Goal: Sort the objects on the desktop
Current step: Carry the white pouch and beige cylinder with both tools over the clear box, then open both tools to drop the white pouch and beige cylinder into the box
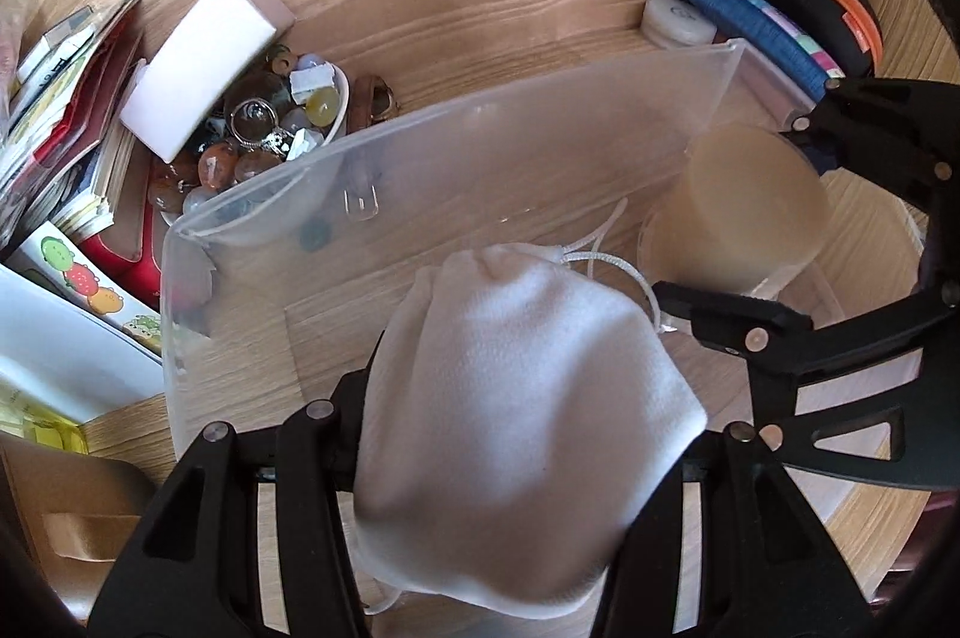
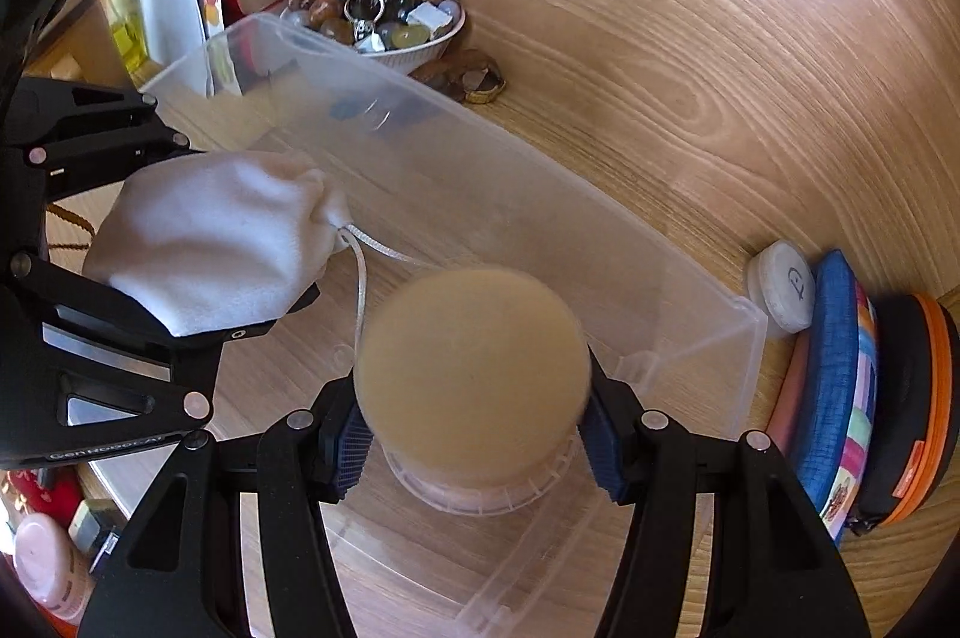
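A white drawstring pouch [image 1: 516, 386] is clamped in my left gripper [image 1: 498, 434], hanging over the inside of a clear plastic bin [image 1: 420, 146]. The same pouch [image 2: 216, 242] shows at the left of the right wrist view, its cord trailing toward the jar. My right gripper [image 2: 474, 434] is shut on a round beige-topped jar [image 2: 474, 368], blue pads pressing its sides, held low inside the clear bin [image 2: 540, 212]. The jar [image 1: 750, 206] and the right gripper's black fingers [image 1: 720, 308] appear at the right of the left wrist view.
A white bowl of stones and trinkets [image 1: 258, 140] with a white box [image 1: 204, 62] on it sits behind the bin, beside stacked booklets [image 1: 66, 110]. A white puck [image 2: 780, 287], blue-edged pad [image 2: 834, 386] and orange-rimmed black case [image 2: 918, 410] stand against the bin's right end.
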A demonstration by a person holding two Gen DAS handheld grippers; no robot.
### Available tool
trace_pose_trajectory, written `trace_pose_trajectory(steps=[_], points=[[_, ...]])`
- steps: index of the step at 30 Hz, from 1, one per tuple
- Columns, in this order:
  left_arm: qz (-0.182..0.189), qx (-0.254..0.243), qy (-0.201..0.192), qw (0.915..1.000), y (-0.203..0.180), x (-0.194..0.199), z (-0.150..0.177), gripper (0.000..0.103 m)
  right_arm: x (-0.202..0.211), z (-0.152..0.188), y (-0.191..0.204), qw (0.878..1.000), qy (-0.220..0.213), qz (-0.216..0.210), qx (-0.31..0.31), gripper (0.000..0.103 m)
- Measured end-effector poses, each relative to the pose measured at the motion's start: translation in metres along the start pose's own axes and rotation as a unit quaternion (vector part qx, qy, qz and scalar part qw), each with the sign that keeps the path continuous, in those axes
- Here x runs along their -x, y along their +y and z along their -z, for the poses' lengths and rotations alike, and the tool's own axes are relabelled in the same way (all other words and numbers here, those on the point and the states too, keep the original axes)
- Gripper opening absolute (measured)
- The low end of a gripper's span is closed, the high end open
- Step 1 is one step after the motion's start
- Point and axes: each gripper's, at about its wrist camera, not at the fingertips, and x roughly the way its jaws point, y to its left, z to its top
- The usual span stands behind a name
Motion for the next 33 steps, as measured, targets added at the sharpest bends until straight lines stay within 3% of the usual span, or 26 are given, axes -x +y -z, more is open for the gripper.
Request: trace_pose_trajectory(steps=[4,10,20,23,27,33], points=[[-0.001,0.0,0.006,1.0,0.001,-0.002,0.0,0.051,0.002,0.0,0.001,1.0,0.008,0.006,0.0,0.056],[0.003,-0.004,0.019,0.9998,0.0,-0.004,0.001,0.055,0.008,0.003,0.001,1.0,0.014,0.026,0.001,0.067],[0.008,0.001,0.035,0.9994,-0.006,0.0,0.003,0.063,0.038,0.006,0.004,0.999,-0.015,0.035,0.005,0.069],[0.005,0.002,0.03,0.9995,-0.008,0.009,0.004,0.065,0.048,0.008,0.004,0.999,-0.026,0.032,-0.002,0.069],[-0.004,0.003,0.009,1.0,-0.01,0.025,0.005,0.081,0.059,0.012,-0.001,0.999,-0.037,0.029,-0.01,0.069],[-0.014,0.007,-0.015,0.9998,-0.01,0.051,0.008,0.084,0.072,0.018,-0.009,0.998,-0.055,0.025,-0.021,0.069]])
